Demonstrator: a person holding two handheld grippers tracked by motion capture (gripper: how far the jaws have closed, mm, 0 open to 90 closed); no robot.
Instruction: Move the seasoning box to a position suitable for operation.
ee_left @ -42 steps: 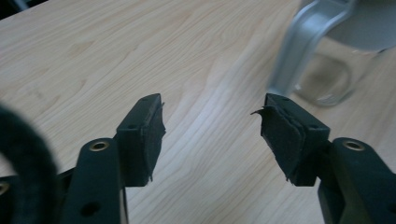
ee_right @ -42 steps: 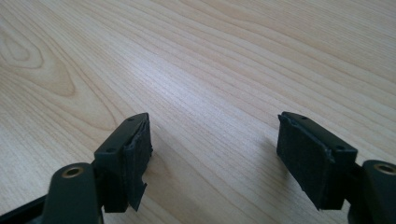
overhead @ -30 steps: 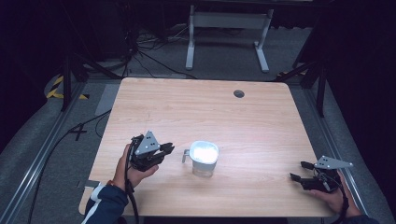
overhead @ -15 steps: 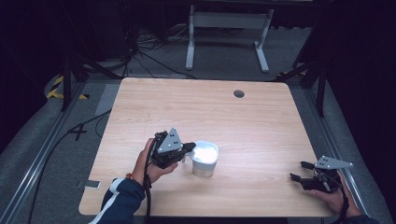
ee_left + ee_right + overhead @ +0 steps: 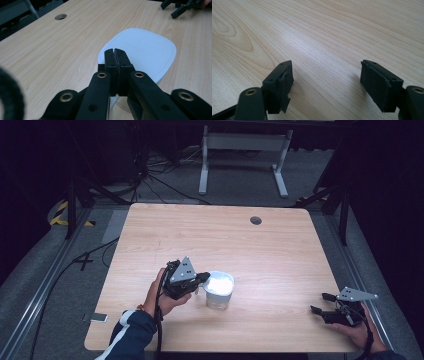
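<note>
Left gripper [image 5: 202, 279] had travelled right along the near half of the table [image 5: 280, 245] since a second before, from well left of the white cup [image 5: 219, 289] to right up against it; half a second before it was already at the cup's left side. Right gripper [image 5: 320, 304] had not shifted.

High view: cup stood upright on the near middle of the table, slightly left of centre. Left gripper's tips sat at the cup's left rim, grey plate on top, the person's left hand [image 5: 162, 295] wrapped round the body, dark sleeve with white stripe behind.

Left gripper view: jaws pressed together, pads meeting with no gap, over the near edge of the cup [image 5: 147, 50]. Could not tell whether the rim or a handle was caught between them. The other gripper showed at the far top right.

Right gripper view: jaws spread wide apart, bare wood grain between them. Right gripper rested low near the table's right front corner, well apart from the cup.

Cable hole [image 5: 256, 220] near the far edge.
</note>
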